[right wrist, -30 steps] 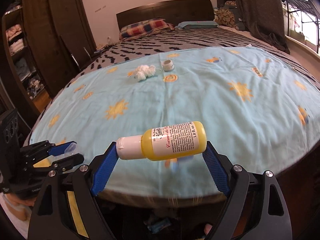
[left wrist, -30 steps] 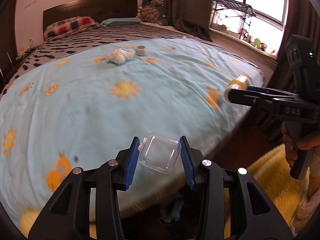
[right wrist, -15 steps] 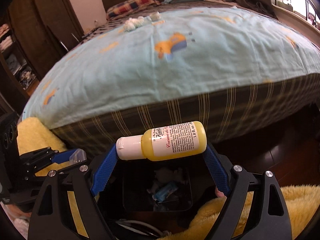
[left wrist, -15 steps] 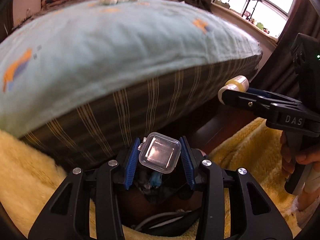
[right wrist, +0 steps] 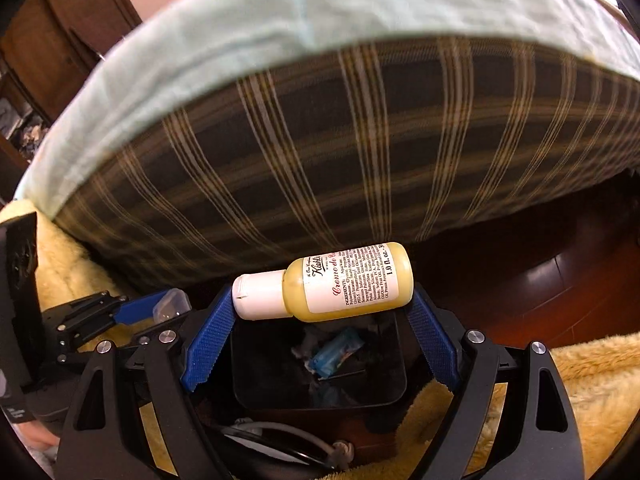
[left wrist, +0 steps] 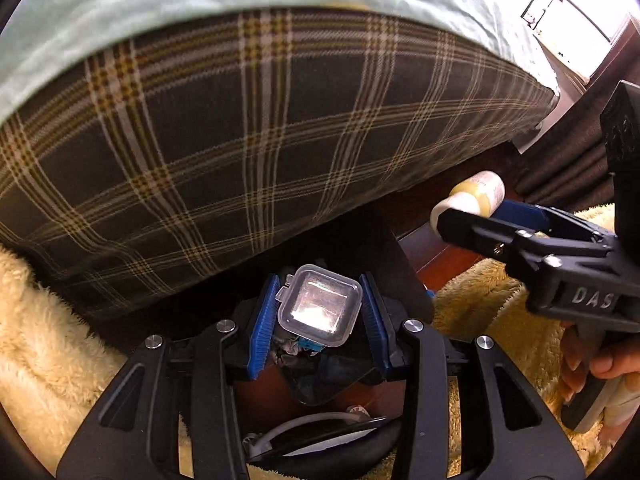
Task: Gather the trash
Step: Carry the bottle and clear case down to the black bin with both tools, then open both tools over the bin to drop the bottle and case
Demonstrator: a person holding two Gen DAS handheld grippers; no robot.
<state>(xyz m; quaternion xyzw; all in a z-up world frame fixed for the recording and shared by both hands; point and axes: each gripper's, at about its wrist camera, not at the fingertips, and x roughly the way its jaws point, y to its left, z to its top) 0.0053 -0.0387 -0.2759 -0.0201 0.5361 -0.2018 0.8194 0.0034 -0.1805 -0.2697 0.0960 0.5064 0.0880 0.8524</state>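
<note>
My left gripper (left wrist: 320,312) is shut on a small clear plastic box (left wrist: 320,306), held square between its blue pads. My right gripper (right wrist: 324,304) is shut on a small yellow lotion bottle (right wrist: 332,286) with a white cap, held lengthwise. Both hang just above a black trash bin (right wrist: 372,394) on the floor at the foot of the bed; a blue wrapper (right wrist: 336,350) and other scraps lie inside it. From the left wrist view the right gripper (left wrist: 472,208) with the bottle (left wrist: 480,194) is at the right; from the right wrist view the left gripper (right wrist: 160,306) shows at the left.
The plaid mattress side (left wrist: 248,128) under a light blue sheet (right wrist: 320,12) rises right behind the bin. A fluffy yellow rug (left wrist: 48,352) lies on both sides. A white cable (right wrist: 280,432) lies in front of the bin. Dark wood floor (right wrist: 540,280) shows to the right.
Both grippers have sunk from above the bed top to beside the mattress, tilting downward. The bin has come into view beneath them. Each grip is unchanged.
</note>
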